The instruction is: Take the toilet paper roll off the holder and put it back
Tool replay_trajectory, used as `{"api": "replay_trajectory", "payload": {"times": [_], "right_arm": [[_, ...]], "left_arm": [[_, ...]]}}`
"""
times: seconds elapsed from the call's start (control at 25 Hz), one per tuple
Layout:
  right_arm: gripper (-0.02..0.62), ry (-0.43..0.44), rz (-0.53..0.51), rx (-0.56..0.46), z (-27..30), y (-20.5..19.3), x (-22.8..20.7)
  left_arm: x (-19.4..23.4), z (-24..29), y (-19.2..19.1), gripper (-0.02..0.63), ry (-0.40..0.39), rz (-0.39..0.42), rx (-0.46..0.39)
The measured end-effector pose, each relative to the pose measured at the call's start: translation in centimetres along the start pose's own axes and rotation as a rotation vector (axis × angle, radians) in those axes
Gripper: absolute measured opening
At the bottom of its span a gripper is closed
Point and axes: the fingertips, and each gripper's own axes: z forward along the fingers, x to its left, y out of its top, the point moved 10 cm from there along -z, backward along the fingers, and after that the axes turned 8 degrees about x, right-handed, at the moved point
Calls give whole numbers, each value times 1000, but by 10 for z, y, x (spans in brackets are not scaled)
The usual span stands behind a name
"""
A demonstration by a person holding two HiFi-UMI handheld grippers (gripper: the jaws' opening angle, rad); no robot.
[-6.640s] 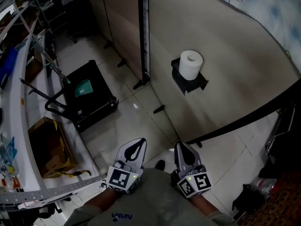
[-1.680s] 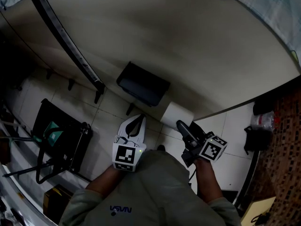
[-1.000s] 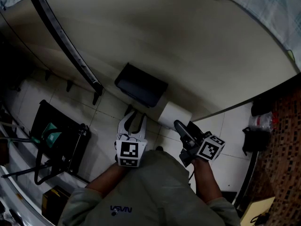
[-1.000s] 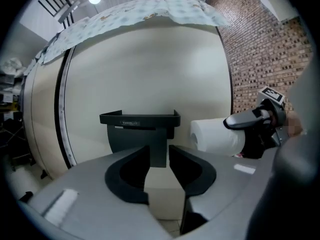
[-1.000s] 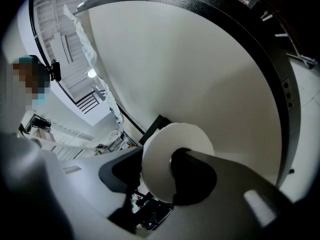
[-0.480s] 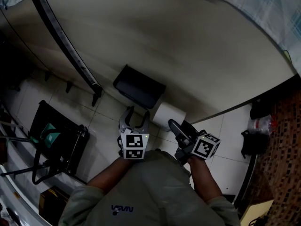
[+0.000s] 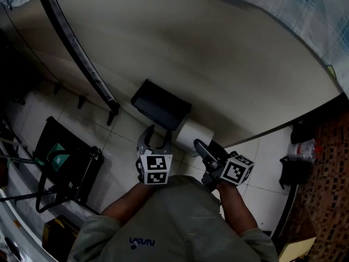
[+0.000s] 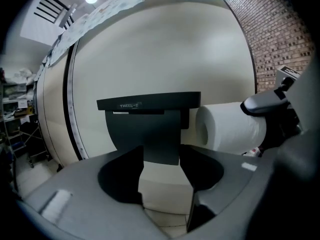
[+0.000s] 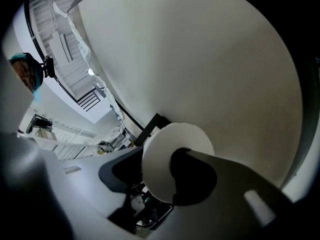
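Right hand-held gripper point(image 9: 152, 171) is clamped on the toilet paper roll point(image 9: 170, 144), one jaw on each side of it. So the roll is off the holder point(image 8: 150, 119), up in the air just beside the holder's right end. Can't tell if they touch. Left hand-held gripper point(image 8: 161, 179) has just been opening its jaws. They're wide apart now with nothing gripped, pointed at the black holder straight ahead. The holder sits on a beige partition point(image 7: 218, 53), with tiled floor point(image 7: 125, 141) below.
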Motion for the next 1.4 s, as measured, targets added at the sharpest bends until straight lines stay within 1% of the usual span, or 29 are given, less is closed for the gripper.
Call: {"api": "replay_trajectory", "payload": {"times": [0.32,0.6,1.0,1.4], "right_arm": [[169,33,13,5,13,5,-2],[169,58,26,14,28,5,0],[167,57,43,14,52,5,4],[167,44,31,50,86,-1,2]], "left_arm": [[5,-13,-3,227,-11,-9,13],[6,-22,-3,227,-18,11,19],[11,-32,-3,227,-32,43,12],[14,-34,-4,227,-59,77,12]]}}
